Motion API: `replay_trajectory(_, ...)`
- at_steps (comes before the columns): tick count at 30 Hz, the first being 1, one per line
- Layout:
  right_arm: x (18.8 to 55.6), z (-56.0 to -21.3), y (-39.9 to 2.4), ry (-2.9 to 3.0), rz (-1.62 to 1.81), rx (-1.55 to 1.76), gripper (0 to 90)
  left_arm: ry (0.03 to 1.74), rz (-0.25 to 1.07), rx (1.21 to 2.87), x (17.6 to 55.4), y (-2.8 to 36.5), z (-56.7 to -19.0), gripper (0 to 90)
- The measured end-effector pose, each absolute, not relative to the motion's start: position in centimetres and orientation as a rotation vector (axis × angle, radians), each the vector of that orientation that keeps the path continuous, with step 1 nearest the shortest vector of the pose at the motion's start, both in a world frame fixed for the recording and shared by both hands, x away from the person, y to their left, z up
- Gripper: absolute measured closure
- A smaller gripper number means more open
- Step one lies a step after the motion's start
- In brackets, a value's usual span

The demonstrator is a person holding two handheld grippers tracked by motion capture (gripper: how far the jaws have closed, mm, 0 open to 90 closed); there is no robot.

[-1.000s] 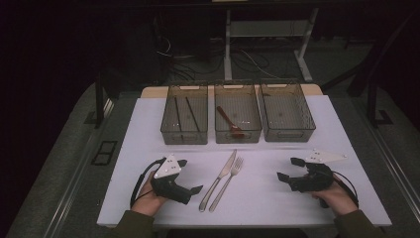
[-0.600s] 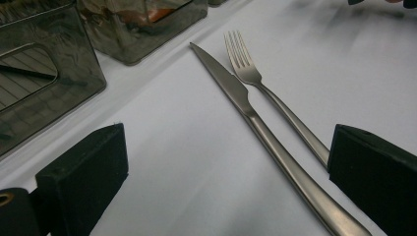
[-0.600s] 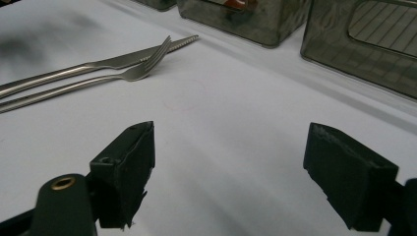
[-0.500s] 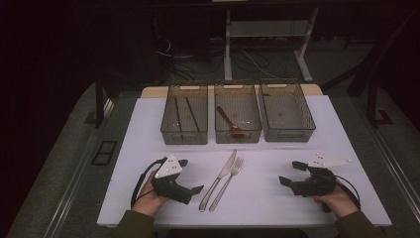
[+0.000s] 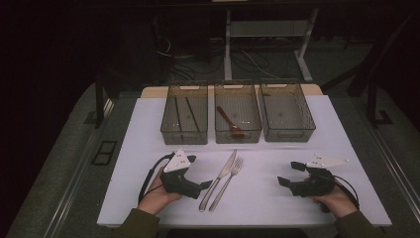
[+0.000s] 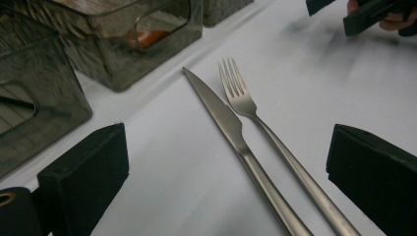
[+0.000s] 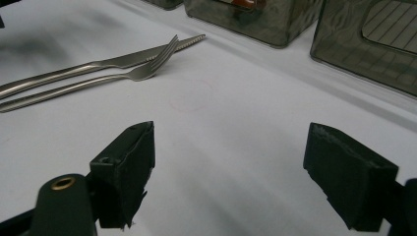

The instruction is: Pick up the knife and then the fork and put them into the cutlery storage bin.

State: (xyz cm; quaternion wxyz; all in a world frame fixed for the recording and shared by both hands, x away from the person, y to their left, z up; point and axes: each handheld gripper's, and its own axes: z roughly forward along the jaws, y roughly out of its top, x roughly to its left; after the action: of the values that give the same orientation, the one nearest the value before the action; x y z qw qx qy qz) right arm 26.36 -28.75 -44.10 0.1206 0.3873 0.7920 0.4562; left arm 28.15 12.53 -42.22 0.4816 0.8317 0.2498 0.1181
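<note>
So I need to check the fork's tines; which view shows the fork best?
The left gripper view: the fork lies close, tines distinct, beside the knife. The right gripper view shows it farther off, side-on; the high view shows it small.

From the high view I see a dim room: only the white worktop (image 5: 317, 144) catches light, and the floor beyond its far edge sinks into near black. In my left gripper view the knife (image 6: 231, 132) and fork (image 6: 255, 115) are sharp with a soft sheen, while the near claw pads blur. My right gripper view shows faint shadows on the worktop.
</note>
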Motion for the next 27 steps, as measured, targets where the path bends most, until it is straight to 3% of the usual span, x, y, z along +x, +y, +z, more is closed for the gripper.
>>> replay_trajectory(4,26.4,-44.1,-28.6,2.319,1.332,1.133,19.9,0.592,0.267,2.034,28.6,11.7,-42.2,2.0)
replay_trajectory(8,26.4,-44.1,-28.6,2.319,1.334,1.135,19.9,0.578,0.264,2.051,29.2,10.8,-42.2,14.7)
replay_trajectory(13,26.4,-44.1,-28.6,2.314,1.334,1.137,19.9,0.581,0.271,2.051,30.0,9.5,-42.1,23.1)
replay_trajectory(27,26.4,-44.1,-28.7,2.315,1.336,1.141,19.9,0.631,0.23,2.107,33.1,5.7,-42.9,77.1)
